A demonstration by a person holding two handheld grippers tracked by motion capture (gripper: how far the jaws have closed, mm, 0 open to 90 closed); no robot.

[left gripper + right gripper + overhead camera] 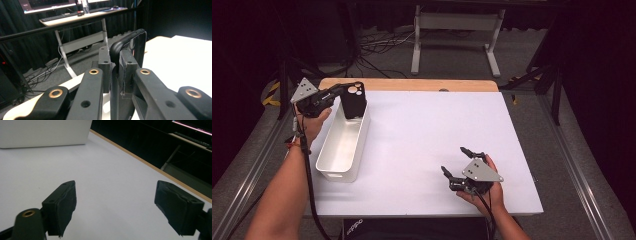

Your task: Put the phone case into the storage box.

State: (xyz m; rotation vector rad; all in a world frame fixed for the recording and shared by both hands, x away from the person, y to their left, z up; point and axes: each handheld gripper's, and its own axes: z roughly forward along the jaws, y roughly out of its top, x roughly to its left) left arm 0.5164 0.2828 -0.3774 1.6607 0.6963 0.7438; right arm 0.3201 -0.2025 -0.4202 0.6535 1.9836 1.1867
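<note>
A black phone case (353, 100) with camera cut-outs hangs upright over the far end of a white bin (326, 161), its lower end dipping inside the bin's walls. My left gripper (341, 91) is shut on the case's upper edge, held from the left by a hand. In the left gripper view the two pads pinch the thin black rim of the case (136, 35) between them, at my left gripper (114, 57). My right gripper (455, 161) rests near the table's front right, open, with nothing between its jaws; it stands wide apart (116, 207) over bare white table.
The white tabletop (437, 120) has a wooden strip along its far edge (412, 84). The white bin (42, 132) lies far off in the right gripper view. A desk frame (454, 30) and cables stand on the floor behind the table.
</note>
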